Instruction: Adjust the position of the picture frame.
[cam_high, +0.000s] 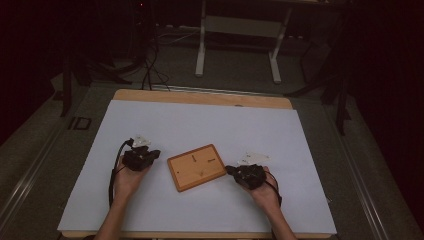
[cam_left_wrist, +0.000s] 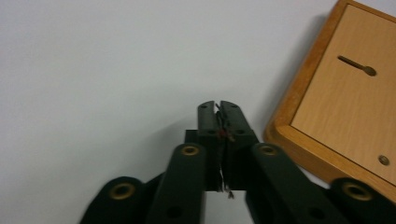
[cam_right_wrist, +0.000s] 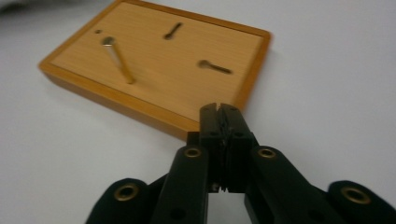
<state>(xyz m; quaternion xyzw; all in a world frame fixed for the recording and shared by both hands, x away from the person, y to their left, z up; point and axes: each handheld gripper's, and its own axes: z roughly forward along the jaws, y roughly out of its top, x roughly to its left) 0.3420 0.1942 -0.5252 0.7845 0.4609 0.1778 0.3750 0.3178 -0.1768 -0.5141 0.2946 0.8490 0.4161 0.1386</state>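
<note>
Wooden board (cam_high: 196, 167) lies flat between both tongs — left tongs (cam_left_wrist: 218, 106) and right tongs (cam_right_wrist: 220, 108) pressed together, holding nothing.

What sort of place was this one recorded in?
Probably a lab or workshop set up for recording: a table under a white sheet, cables trailing over a grey floor, and a white desk frame behind. A wooden board lies between two handheld grippers.

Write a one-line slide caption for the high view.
Two hand-held grippers, left gripper and right gripper, both shut and empty, flank a wooden board on the white table sheet.
</note>
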